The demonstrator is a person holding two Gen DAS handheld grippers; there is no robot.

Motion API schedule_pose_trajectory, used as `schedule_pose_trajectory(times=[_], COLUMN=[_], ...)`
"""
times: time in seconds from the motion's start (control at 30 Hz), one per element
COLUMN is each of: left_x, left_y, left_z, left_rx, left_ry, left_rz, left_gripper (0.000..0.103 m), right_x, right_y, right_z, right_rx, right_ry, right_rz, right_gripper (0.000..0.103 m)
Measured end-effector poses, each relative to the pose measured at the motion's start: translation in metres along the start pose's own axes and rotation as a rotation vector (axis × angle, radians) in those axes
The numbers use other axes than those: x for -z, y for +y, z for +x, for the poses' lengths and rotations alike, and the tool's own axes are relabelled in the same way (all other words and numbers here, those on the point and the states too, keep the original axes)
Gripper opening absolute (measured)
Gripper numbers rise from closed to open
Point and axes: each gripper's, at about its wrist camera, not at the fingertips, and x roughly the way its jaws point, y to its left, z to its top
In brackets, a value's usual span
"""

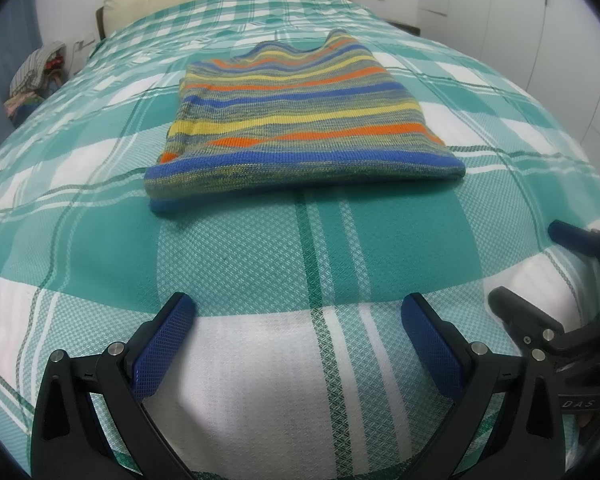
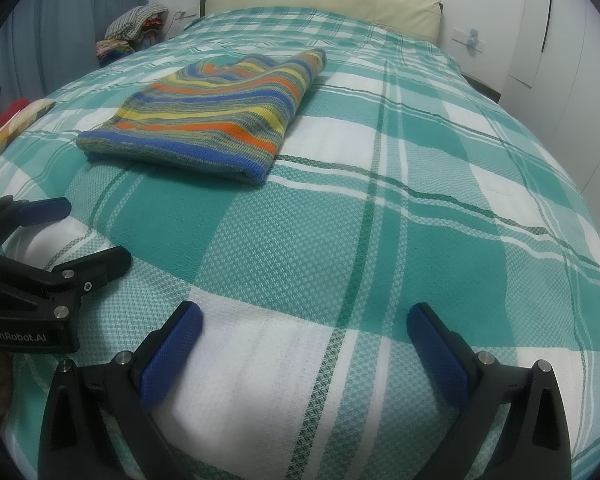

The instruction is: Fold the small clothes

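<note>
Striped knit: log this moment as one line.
knit: folded, flat on bed | left gripper: open, empty | right gripper: open, empty

Left gripper [image 1: 298,312] and right gripper [image 2: 304,320] looked same: black plastic arms, blue bumpy pads [image 1: 162,344], round silver screws. White letters "GenRobot.AI" sat on left gripper's black body, seen from right wrist.

White lettering "GenRobot.AI" stands on the black body of the left gripper [image 2: 60,236], seen at the left edge of the right wrist view; on the right gripper [image 1: 540,264], in the left wrist view, only the letters "DAS" can be read
</note>
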Motion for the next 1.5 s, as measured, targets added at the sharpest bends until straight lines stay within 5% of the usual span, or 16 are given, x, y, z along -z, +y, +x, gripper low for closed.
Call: schedule_pose_trajectory(times=[1.5], left_x=[-0.0019], left_y=[0.0071], left_z=[0.0005], left_rx=[-0.003], left_ry=[0.008], left_rz=[0.009], left_gripper=[0.103], right_x=[0.0003], right_y=[-0.0007], right_z=[-0.0015], right_rx=[0.036], right_ry=[-0.015], right_rz=[-0.016], right_gripper=[0.102])
